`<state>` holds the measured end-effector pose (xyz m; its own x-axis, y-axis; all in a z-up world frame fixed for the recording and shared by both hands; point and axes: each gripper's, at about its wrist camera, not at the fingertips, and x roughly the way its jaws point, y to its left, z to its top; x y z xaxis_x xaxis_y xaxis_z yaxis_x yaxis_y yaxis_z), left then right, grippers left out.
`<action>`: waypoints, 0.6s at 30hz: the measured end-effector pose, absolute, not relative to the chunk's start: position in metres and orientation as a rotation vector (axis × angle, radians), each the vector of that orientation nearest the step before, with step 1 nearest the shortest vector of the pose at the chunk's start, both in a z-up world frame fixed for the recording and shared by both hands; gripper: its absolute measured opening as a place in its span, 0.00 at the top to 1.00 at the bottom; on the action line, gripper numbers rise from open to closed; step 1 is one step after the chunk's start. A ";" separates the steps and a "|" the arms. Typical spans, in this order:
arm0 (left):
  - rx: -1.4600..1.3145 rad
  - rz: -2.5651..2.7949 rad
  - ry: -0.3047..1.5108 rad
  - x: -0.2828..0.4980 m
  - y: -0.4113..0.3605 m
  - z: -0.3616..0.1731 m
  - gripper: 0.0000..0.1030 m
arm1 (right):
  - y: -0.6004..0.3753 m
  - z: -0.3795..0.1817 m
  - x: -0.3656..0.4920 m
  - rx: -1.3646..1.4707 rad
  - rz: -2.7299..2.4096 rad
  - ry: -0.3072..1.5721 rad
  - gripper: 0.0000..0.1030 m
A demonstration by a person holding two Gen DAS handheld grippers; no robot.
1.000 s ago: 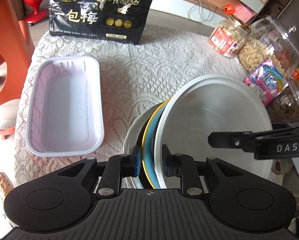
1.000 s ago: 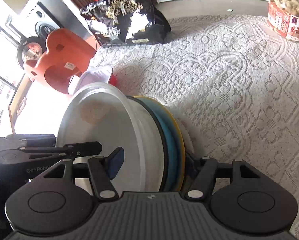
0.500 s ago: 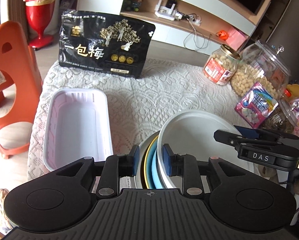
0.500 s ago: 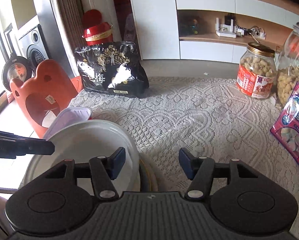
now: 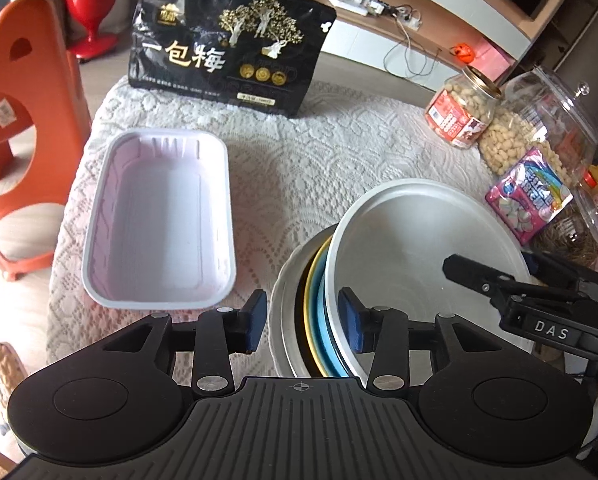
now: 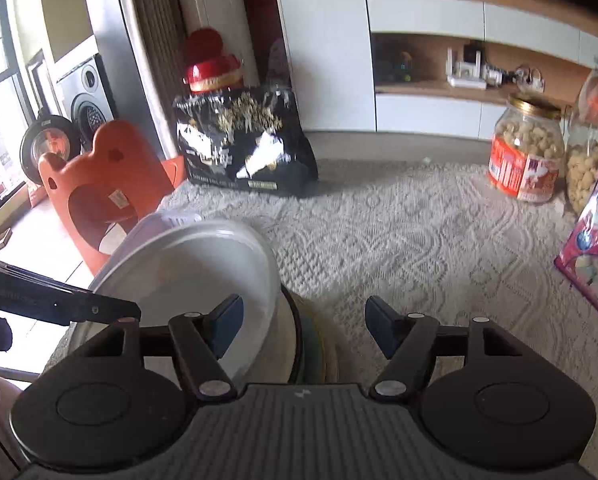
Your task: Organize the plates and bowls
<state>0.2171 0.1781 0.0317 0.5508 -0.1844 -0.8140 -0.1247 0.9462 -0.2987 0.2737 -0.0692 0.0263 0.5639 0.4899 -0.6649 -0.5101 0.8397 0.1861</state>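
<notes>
Though "DAS" marks right gripper [image 5: 499, 276], both fingers spread beside stacked bowls [image 5: 399, 248].

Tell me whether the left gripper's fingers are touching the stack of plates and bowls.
Cannot tell. In the left wrist view the left gripper has just been opening around the stack of plates and bowls; its left pad clears it, its right pad overlaps the white bowl's rim.

A stack of dishes [image 5: 319, 304] sits at the near right of the lace-covered table, tilted on edge: an outer white plate [image 5: 285, 320], then a yellow plate [image 5: 310, 300], a blue plate [image 5: 321, 320] and a large white bowl [image 5: 411, 264] leaning against them, its hollow facing right
</notes>
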 end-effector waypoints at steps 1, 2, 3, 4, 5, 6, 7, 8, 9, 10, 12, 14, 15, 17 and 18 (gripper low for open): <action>-0.344 -0.042 0.995 0.217 0.177 0.031 0.53 | -0.070 0.020 0.281 -0.010 0.585 0.829 0.34; -0.339 -0.048 0.991 0.216 0.176 0.032 0.53 | -0.072 0.014 0.286 0.013 0.571 0.874 0.34; -0.335 -0.057 0.981 0.214 0.174 0.034 0.53 | -0.074 0.009 0.291 0.036 0.555 0.913 0.34; -0.326 -0.064 0.971 0.213 0.171 0.037 0.53 | -0.076 0.004 0.295 0.063 0.553 0.941 0.34; -0.314 -0.072 0.957 0.212 0.168 0.040 0.54 | -0.078 0.000 0.298 0.080 0.546 0.963 0.34; -0.300 -0.077 0.942 0.210 0.165 0.044 0.55 | -0.079 -0.002 0.300 0.086 0.537 0.974 0.34; -0.288 -0.079 0.929 0.209 0.163 0.047 0.55 | -0.079 -0.004 0.300 0.085 0.527 0.978 0.34; -0.277 -0.079 0.918 0.208 0.161 0.049 0.55 | -0.079 -0.005 0.300 0.078 0.520 0.976 0.34; -0.268 -0.078 0.910 0.207 0.160 0.051 0.56 | -0.079 -0.006 0.299 0.069 0.516 0.973 0.34; -0.262 -0.077 0.901 0.206 0.159 0.053 0.57 | -0.078 -0.006 0.298 0.061 0.517 0.969 0.34; -0.259 -0.084 0.886 0.205 0.158 0.059 0.57 | -0.077 -0.005 0.294 0.047 0.520 0.954 0.34; -0.267 -0.097 0.870 0.203 0.160 0.066 0.57 | -0.076 0.001 0.289 0.031 0.518 0.913 0.34; -0.276 -0.103 0.859 0.201 0.164 0.071 0.57 | -0.076 0.007 0.287 0.023 0.518 0.894 0.34; -0.297 -0.108 0.844 0.200 0.172 0.079 0.57 | -0.074 0.021 0.282 0.012 0.524 0.847 0.34; -0.313 -0.104 0.837 0.200 0.178 0.083 0.57 | -0.073 0.032 0.279 0.013 0.523 0.816 0.34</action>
